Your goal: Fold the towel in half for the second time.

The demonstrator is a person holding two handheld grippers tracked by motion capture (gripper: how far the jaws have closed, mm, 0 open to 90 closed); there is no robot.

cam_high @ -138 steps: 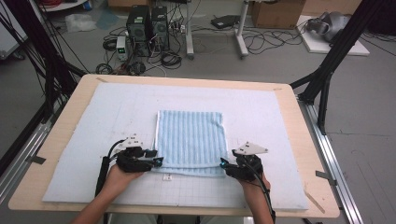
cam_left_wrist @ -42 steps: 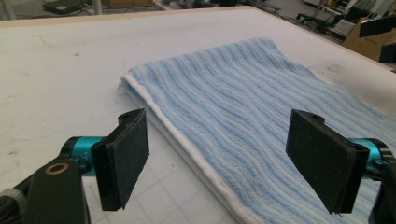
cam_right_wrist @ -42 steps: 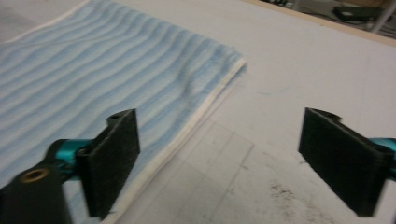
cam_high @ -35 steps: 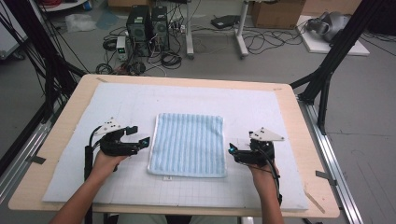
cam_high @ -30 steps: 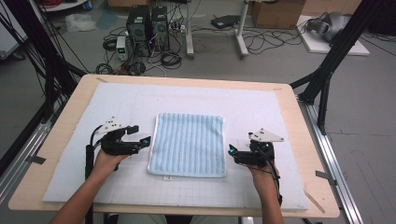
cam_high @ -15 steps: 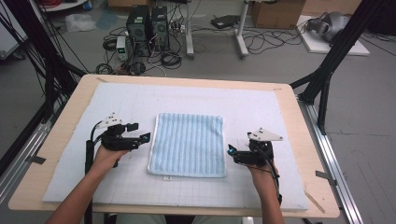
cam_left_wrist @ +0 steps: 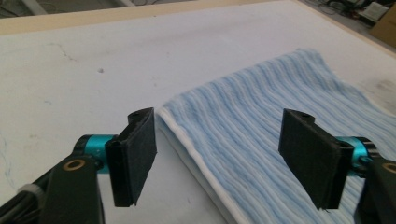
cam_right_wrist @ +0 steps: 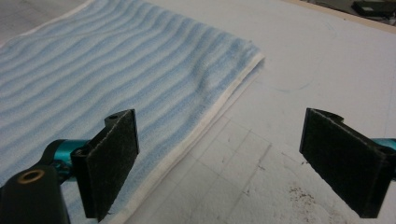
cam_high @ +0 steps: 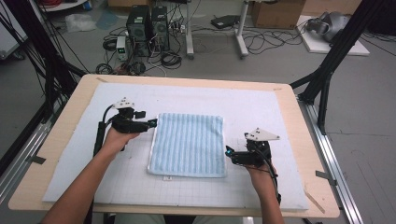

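A light blue striped towel [cam_high: 189,142] lies folded flat in the middle of the white mat [cam_high: 261,112]. My left gripper [cam_high: 152,122] is at the towel's far left corner. Its jaws have just been closing a little and are still open. In the left gripper view that gripper [cam_left_wrist: 224,158] straddles the towel's [cam_left_wrist: 280,116] white-hemmed edge, its pads clear of the cloth. My right gripper [cam_high: 229,154] rests open by the towel's near right corner. In the right gripper view the towel's [cam_right_wrist: 116,70] edge runs past the left pad [cam_right_wrist: 112,163] of this gripper [cam_right_wrist: 229,158], with bare mat between the jaws.
The mat covers a wooden table [cam_high: 60,140] whose edges run close on all sides. A small white tag [cam_high: 166,178] lies at the towel's near edge. Computer towers [cam_high: 147,23], cables and black frame legs [cam_high: 327,74] stand beyond the table.
My left hand has moved away from me and toward the towel, from beside its left edge to its far left corner. The right hand and the towel have stayed put.
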